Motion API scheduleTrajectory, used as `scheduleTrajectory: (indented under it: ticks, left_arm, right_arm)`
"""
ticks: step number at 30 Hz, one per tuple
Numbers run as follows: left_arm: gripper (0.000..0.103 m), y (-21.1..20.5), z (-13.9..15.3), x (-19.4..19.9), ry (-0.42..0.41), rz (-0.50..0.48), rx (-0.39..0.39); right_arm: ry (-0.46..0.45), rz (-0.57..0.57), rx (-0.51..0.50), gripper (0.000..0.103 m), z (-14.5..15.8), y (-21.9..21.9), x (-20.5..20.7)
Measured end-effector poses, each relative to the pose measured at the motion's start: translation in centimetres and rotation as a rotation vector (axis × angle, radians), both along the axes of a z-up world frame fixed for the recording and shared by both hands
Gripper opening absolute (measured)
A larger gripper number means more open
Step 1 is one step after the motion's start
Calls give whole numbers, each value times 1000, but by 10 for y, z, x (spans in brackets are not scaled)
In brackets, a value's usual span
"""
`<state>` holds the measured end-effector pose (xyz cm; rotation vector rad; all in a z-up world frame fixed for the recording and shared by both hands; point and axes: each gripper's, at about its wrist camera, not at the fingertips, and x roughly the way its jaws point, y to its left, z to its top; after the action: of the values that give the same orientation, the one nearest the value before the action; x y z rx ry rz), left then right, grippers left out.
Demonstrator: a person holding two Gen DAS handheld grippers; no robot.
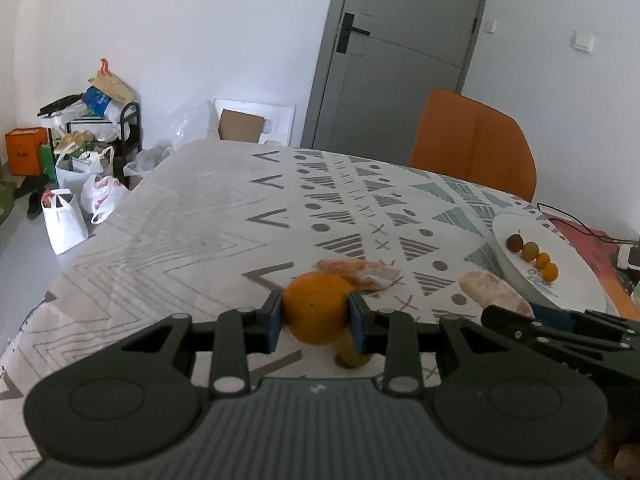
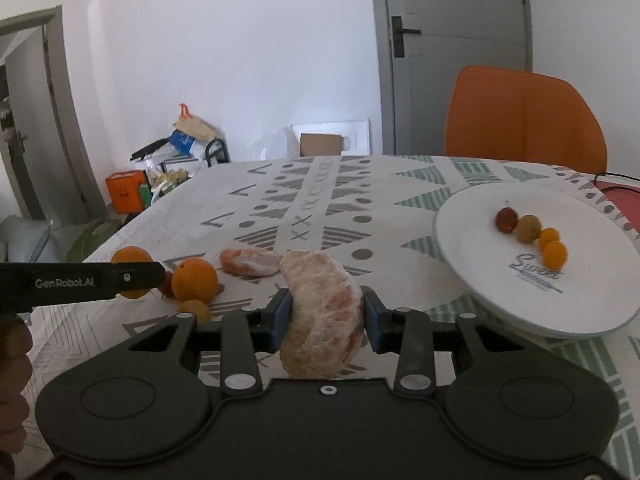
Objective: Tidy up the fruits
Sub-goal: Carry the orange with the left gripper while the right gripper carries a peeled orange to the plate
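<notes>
An orange (image 1: 318,307) sits squarely between the blue pads of the left hand-held gripper (image 1: 316,314), clamped at its sides and lifted just above the patterned worktop (image 1: 200,208). A peeled pomelo segment (image 2: 322,314) stands upright in the right hand-held gripper (image 2: 326,316), pinched likewise between both pads (its lower end hangs below them). Beyond it a second peeled segment (image 2: 250,261) lies on the cloth; further left are another orange (image 2: 195,280) and smaller fruits. To the right, a white plate (image 2: 500,280) carries four small fruits (image 2: 530,234) in a row. An orange chair (image 2: 524,116) stands at the far edge.
</notes>
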<state>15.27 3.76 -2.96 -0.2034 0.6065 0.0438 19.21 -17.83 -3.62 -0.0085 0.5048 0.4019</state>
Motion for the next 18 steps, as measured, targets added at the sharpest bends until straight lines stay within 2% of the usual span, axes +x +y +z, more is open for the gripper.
scheduleTrajectory:
  ticks: [18]
  left_arm:
    - [33, -58, 23, 24, -34, -96, 58]
  right_arm:
    - [-50, -97, 78, 37, 18, -67, 6]
